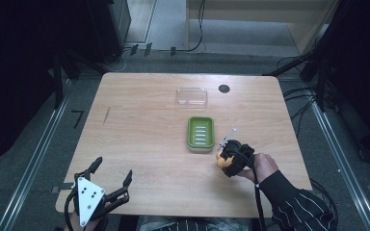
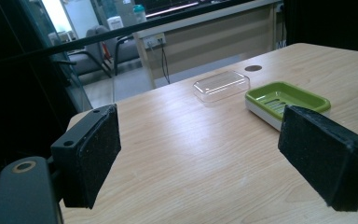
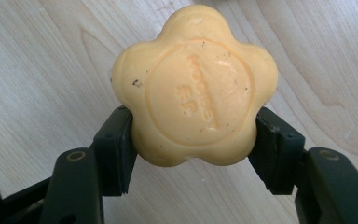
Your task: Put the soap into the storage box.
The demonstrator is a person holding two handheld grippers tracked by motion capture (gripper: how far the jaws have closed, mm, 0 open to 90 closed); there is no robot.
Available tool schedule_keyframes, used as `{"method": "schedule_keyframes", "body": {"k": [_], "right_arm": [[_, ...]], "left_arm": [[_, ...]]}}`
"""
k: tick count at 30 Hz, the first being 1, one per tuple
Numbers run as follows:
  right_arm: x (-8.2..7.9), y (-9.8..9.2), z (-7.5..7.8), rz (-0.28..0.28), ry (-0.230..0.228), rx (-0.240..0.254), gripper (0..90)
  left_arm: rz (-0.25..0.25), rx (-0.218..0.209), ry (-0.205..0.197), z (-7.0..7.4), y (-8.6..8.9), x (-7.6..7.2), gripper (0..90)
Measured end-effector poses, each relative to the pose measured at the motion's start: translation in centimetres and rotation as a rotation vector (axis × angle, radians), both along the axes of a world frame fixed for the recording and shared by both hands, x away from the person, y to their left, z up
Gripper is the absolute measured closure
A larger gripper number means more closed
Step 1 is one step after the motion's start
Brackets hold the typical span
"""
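A yellow flower-shaped bar of soap [image 3: 193,88] is pinched between the two black jaws of my right gripper [image 3: 193,140], just above the wooden table. In the high view that right gripper [image 1: 224,159] sits just right of the green soap dish [image 1: 201,133], with the soap [image 1: 220,159] peeking out at its left side. My left gripper [image 1: 112,174] rests at the table's front left corner, its jaws spread wide with nothing between them. In the left gripper view its black pads [image 2: 93,154] frame the green dish [image 2: 286,99] and a clear plastic lid [image 2: 222,84].
The clear lid [image 1: 191,96] lies behind the green dish, near a round dark grommet [image 1: 224,88] in the wooden table [image 1: 139,139]. Cables and dark stands ring the table on the floor. A striped sleeve [image 1: 294,204] enters at the bottom right.
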State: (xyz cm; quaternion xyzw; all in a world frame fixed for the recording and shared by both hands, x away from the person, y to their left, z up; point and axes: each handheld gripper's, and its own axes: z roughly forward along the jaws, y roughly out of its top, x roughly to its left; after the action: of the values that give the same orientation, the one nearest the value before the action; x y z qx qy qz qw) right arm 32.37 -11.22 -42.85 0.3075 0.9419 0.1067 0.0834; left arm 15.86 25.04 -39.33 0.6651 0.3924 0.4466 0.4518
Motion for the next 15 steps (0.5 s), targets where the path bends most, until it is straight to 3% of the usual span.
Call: {"method": "schedule_keyframes", "body": {"k": [15], "right_arm": [[1.0,1.3,1.1,-0.002,-0.027,0.005,39.9]], "left_arm": [[-0.001,0.001,-0.001,0.0,0.0,0.0,13.0]]}}
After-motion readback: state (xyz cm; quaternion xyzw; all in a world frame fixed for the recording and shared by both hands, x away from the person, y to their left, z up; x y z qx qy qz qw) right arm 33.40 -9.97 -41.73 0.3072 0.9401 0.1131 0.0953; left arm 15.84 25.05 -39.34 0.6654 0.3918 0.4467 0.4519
